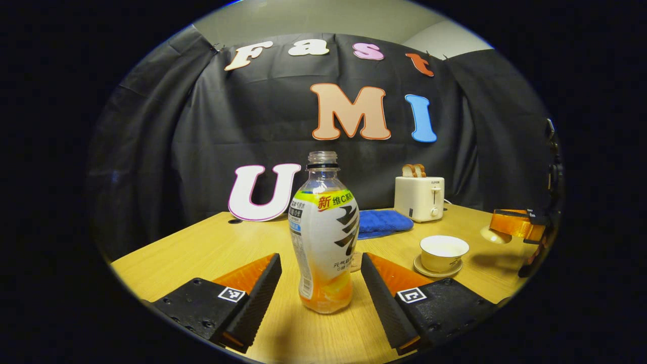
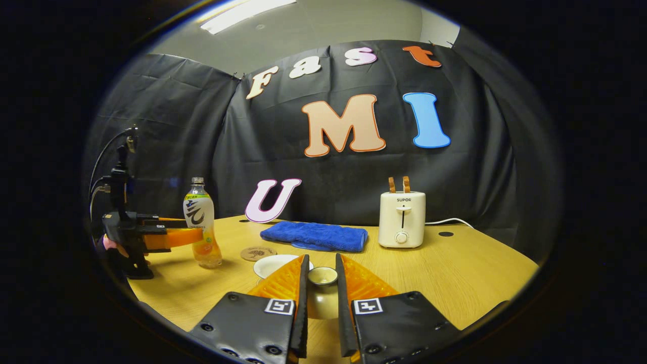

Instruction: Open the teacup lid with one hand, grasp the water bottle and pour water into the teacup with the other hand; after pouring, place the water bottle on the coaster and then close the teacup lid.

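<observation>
An uncapped drink bottle stands upright on the table between the fingers of my left gripper, which is open with a small gap on each side. To its right sits the white teacup on its saucer, lid off. My right gripper is shut on the knob of the cream teacup lid, held above the table just right of the cup. In the left gripper view the right gripper holds the lid at the far right. A round coaster lies between the bottle and the cup.
A folded blue towel lies at the back of the wooden table. A white toaster with bread slices stands to its right, its cord trailing off. The left gripper and its holder stand at the table's left edge.
</observation>
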{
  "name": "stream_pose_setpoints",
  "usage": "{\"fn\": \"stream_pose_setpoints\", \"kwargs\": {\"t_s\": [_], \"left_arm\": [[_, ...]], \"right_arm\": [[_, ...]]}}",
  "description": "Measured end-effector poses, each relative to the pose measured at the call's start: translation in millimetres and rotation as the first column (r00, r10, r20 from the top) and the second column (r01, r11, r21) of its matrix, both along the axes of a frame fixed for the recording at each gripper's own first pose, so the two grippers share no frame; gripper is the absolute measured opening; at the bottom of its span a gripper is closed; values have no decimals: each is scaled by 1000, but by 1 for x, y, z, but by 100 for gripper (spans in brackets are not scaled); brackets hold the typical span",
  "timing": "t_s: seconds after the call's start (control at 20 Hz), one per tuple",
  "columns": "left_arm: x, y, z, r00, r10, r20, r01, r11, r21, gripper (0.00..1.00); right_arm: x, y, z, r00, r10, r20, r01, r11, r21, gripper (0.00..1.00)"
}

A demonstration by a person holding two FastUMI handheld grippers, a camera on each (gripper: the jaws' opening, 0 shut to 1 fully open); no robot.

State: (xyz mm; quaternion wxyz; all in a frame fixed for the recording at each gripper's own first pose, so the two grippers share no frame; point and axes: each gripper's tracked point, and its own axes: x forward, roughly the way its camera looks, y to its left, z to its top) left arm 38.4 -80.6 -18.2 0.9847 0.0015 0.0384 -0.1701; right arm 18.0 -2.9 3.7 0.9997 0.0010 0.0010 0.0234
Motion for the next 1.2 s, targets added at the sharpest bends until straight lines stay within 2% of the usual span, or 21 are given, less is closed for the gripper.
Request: {"fn": "stream_pose_setpoints", "kwargs": {"t_s": [0.45,0.7,0.85,1.05,1.2], "left_arm": [[29,-9,-4,999,0,-34,1,1000,25,89],[35,-15,-5,999,1,-39,1,999,46,69],[36,-14,-8,998,23,-50,-19,997,71,64],[40,-18,-9,997,46,-60,-35,983,180,57],[43,-21,12,999,54,6,-53,953,300,54]], "right_arm": [[-1,-4,-1,1000,-13,-6,13,1000,-1,28],[-2,-8,0,1000,-22,-5,22,1000,0,28],[-5,-12,1,999,-34,-6,34,999,-1,28],[-6,-25,1,998,-69,-5,69,998,-3,28],[-7,-36,1,995,-100,-5,100,995,-4,29]]}}
